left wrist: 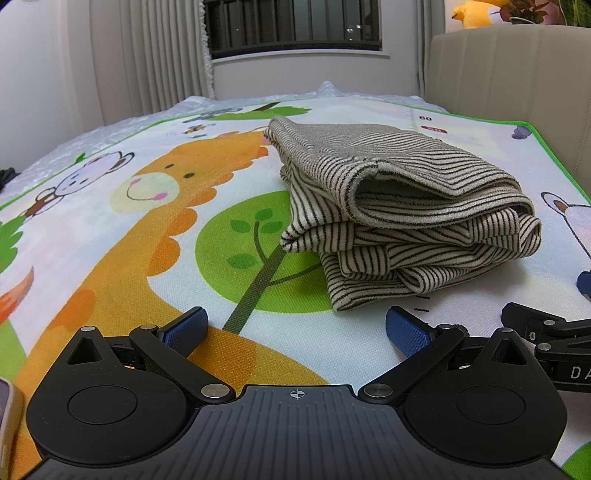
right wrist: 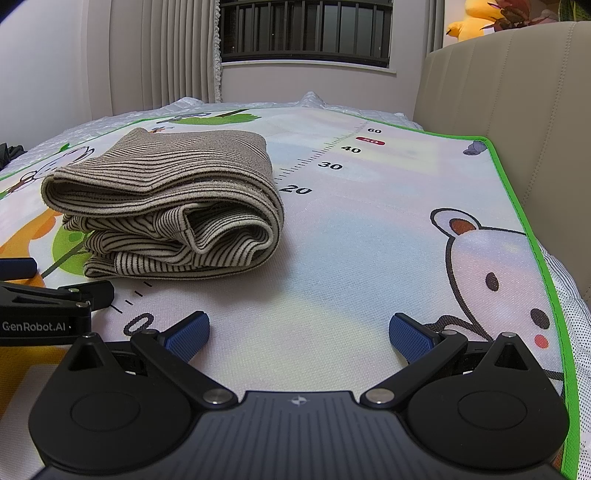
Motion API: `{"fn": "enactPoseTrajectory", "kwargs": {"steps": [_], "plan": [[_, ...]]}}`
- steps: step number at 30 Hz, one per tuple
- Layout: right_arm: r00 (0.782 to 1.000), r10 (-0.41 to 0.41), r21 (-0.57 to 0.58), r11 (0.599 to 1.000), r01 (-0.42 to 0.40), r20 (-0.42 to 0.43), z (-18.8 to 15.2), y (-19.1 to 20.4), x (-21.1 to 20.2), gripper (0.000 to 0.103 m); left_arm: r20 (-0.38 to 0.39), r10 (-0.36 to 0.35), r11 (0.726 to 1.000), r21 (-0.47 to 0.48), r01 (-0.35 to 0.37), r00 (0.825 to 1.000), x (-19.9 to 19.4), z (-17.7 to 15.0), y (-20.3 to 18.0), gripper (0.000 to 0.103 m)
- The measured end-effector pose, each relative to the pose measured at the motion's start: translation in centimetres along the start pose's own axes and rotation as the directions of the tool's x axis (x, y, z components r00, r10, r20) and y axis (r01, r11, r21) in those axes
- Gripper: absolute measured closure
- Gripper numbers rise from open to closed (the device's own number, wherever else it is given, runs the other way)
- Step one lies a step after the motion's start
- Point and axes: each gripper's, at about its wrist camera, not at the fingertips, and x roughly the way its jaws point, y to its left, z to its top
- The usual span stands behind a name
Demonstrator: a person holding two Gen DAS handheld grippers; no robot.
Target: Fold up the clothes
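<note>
1. While sitting low over the play mat (left wrist: 110,236), left hand-held gripper (left wrist: 297,328) spread wide, blue pads (left wrist: 186,328) well apart, nothing between them.
2. Same deal on the right hand-held gripper (right wrist: 299,332): wide open, blue pads (right wrist: 410,334) gripping nothing, just bare mat (right wrist: 351,240) underneath.
3. Striped garment (left wrist: 399,218) folded up into a chunky stack of layers, lying on the mat ahead of both tools and touching neither. Off to the right of center from the left wrist view, off to the left (right wrist: 166,206) from the right wrist view, so roughly between the two and a bit further out.
4. Top layer beige with thin dark stripes, lower layers cream with dark stripes; rolled edges facing the cameras.
5. Mat spread over a bed, cartoon print all over it: orange giraffe (left wrist: 155,184), green tree (left wrist: 255,251), white bunny-ish critter (right wrist: 491,280), plus a printed ruler scale (right wrist: 332,162) running past the garment's right side. Green trim (right wrist: 517,206) along the mat's edge.
6. Beige padded headboard (right wrist: 517,92) rising at the right, curtains (left wrist: 162,55) and a barred window (left wrist: 291,22) at the back, yellow plush toy (left wrist: 476,14) up top right.
7. Each tool visible at the edge of the other's view, side by side, near but apart.
</note>
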Motion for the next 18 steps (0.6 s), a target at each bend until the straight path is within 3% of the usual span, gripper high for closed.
{"fn": "enactPoseTrajectory", "kwargs": {"steps": [12,18], "plan": [[1.0,-0.001,0.001,1.0,0.001,0.0,-0.04,0.13,-0.02,0.0,-0.002,-0.006,1.0,-0.009,0.006,1.0,-0.03,-0.11,0.07,0.0],[1.0,0.0,0.0,1.0,0.0,0.001,-0.04,0.1,0.02,0.0,0.0,0.015,0.998,0.056,-0.015,1.0,0.15,0.29,-0.79,0.0]]}}
